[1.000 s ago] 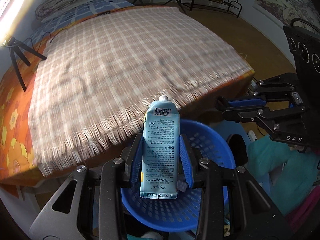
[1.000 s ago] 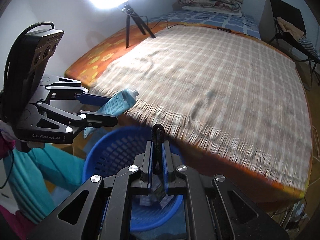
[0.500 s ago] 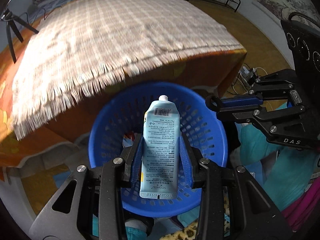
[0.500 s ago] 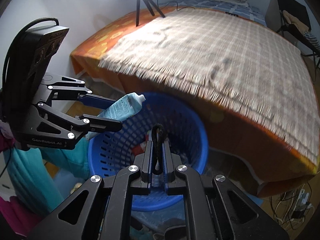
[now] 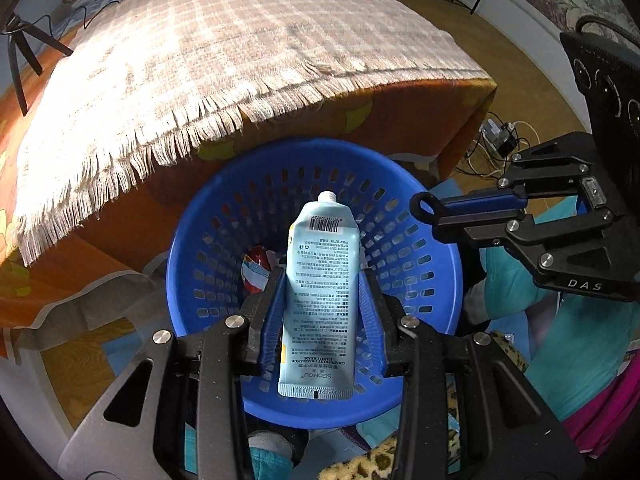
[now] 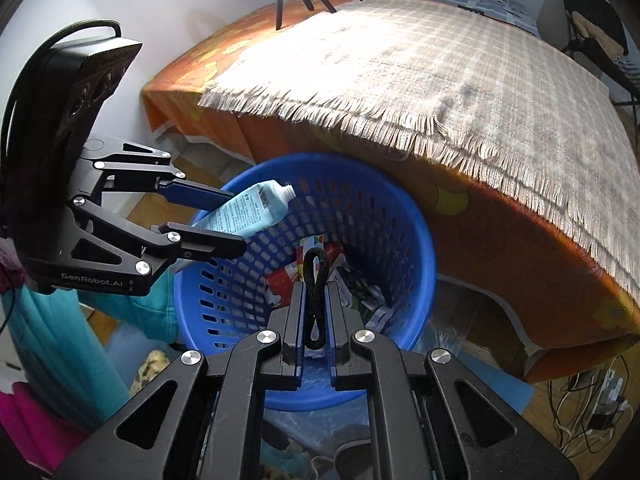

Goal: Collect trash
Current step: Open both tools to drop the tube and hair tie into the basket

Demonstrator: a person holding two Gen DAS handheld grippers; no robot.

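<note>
While both hover over the blue basket (image 5: 448, 264), left tongs (image 5: 322, 280) clamp tube (image 5: 320, 292) lengthwise, nozzle forward, right tongs (image 6: 316, 300) pinch black loop (image 6: 316, 280).

Your left gripper (image 5: 322, 280) points steeply down, its blue pads (image 5: 276, 312) pressed against both sides of a pale blue tube (image 5: 322, 292) whose nozzle faces away from you. Your right gripper (image 6: 316, 292) tilts down just beside it, jaws nearly together, pinching a black hair tie (image 6: 316, 280) that loops out past the fingertips.
</note>
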